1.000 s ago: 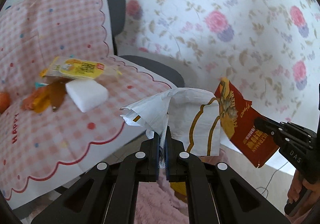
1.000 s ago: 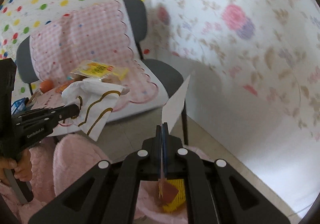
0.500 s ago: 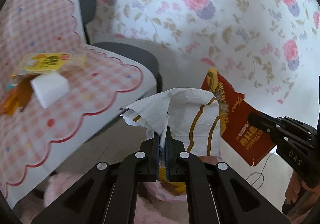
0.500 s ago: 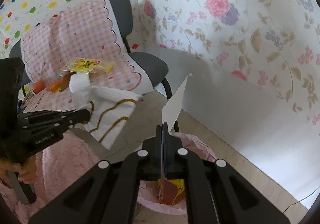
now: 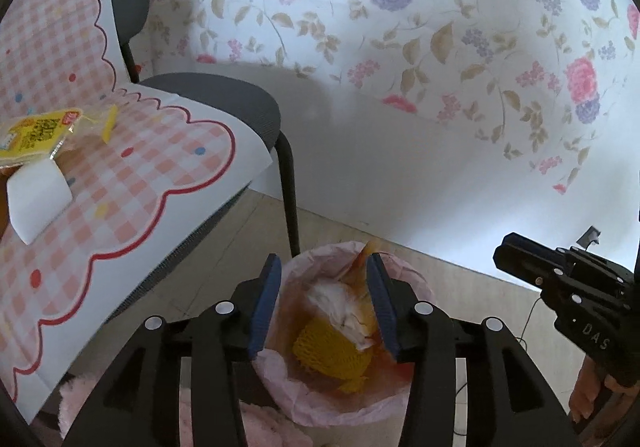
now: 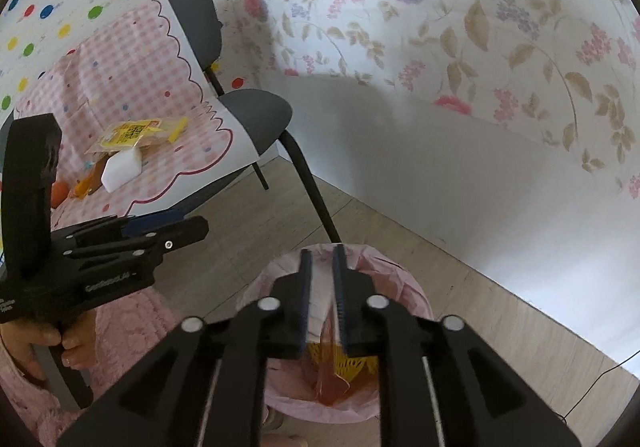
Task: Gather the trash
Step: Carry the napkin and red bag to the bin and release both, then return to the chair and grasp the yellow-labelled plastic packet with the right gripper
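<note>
Crinkly, featherlight wrappers (image 5: 348,311) lay in the pink-lined bin (image 5: 416,279). My left gripper (image 5: 323,301) was opening, empty; my right gripper (image 6: 320,295) was parting narrowly, its red packet (image 6: 332,379) slipping free. I'd pinch such film by an edge.

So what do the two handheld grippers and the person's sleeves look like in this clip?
Both are black plastic: the left gripper and right gripper have blue ribbed pads, silver screw heads and pale lettering on the bodies. The sleeve is fluffy pink.

Black left gripper (image 5: 322,267) with blue pads, silver screws; fluffy pink sleeve (image 6: 24,399).
</note>
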The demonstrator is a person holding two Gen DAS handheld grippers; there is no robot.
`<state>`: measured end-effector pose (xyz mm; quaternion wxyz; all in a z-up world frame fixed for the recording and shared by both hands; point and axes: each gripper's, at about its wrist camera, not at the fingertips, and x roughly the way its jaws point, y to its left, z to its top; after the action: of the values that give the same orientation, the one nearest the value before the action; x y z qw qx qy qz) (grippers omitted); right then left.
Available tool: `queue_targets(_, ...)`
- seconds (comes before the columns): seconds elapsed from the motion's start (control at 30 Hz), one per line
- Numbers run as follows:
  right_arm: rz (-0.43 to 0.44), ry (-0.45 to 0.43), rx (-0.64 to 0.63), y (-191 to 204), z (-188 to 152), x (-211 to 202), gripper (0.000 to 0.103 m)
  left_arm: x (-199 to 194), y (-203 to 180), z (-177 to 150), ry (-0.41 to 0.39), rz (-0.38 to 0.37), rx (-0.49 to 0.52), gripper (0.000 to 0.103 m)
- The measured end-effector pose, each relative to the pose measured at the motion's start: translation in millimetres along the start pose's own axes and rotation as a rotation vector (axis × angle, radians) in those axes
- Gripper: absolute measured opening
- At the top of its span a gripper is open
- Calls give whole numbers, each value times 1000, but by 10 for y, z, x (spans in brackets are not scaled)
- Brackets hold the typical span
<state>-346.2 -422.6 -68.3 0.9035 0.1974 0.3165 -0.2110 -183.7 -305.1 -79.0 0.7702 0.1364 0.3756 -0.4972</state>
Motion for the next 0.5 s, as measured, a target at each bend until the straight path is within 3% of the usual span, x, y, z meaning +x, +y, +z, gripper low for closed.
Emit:
queue_targets(0.4, 28, -146, -36, 253, 405, -309, 13, -796, 549, -22, -108, 153, -99, 47)
queue_targets(0.5, 68, -163, -61, 418, 538, -299, 22, -1045, 753, -88, -131, 198, -137, 47)
